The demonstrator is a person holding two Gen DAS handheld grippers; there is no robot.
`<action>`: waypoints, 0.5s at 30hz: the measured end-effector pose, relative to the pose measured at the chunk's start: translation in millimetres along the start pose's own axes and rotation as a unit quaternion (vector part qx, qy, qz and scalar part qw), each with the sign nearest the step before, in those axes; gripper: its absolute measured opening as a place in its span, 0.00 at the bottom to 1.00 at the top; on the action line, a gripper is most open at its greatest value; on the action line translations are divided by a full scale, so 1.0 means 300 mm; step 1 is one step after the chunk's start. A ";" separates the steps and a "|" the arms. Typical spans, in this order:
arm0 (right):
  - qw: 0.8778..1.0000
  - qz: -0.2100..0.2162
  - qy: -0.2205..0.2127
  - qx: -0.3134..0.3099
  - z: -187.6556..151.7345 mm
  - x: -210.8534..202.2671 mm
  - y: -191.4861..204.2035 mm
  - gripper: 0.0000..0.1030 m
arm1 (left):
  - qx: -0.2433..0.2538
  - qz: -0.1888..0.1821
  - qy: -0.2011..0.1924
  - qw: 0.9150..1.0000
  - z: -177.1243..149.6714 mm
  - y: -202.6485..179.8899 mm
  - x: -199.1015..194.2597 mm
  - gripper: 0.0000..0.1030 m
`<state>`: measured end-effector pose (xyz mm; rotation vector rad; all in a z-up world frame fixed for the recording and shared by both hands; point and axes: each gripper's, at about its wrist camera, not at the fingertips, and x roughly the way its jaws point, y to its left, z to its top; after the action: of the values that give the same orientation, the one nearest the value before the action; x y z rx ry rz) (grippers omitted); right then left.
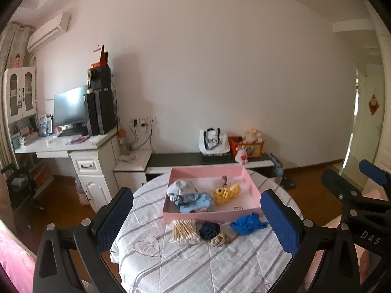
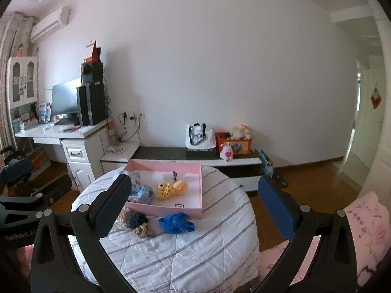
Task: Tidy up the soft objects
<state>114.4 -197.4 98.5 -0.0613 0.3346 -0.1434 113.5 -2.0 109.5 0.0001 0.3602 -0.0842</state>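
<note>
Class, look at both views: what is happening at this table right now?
A person holds two grippers, left gripper and right gripper, both open and empty above the quilted table. The pink box already holds a yellow knitted toy and pale blue soft items. The blue cloth, dark scrunchie, beige scrunchie and cotton swabs lie outside.

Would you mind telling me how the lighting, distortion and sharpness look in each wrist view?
Left wrist view: strong fisheye bending with dark corner vignetting, soft daylight, glare on the monitor, and the pink box reasonably sharp. Right wrist view: the same barrel distortion, a cooler cast on the wall, bright washout at the doorway, and the pink pillow at the edge looking soft.
</note>
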 end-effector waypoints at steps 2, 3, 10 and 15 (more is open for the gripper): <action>1.000 0.000 -0.008 -0.001 0.005 -0.024 -0.001 1.00 | 0.001 0.001 -0.008 1.000 -0.004 -0.006 -0.026 1.00; 1.000 0.000 -0.011 -0.001 0.007 -0.035 0.001 1.00 | 0.001 0.001 -0.012 1.000 -0.005 -0.008 -0.043 1.00; 1.000 -0.004 -0.029 -0.006 0.010 -0.090 0.009 1.00 | 0.005 -0.003 -0.036 0.999 -0.030 -0.028 -0.111 1.00; 0.999 -0.007 -0.040 -0.007 0.012 -0.120 0.010 1.00 | 0.003 -0.002 -0.044 0.999 -0.040 -0.030 -0.130 1.00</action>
<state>82.2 -188.8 113.4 -0.0824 0.2552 -0.1528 72.3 -7.6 112.3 0.0017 0.2720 -0.0892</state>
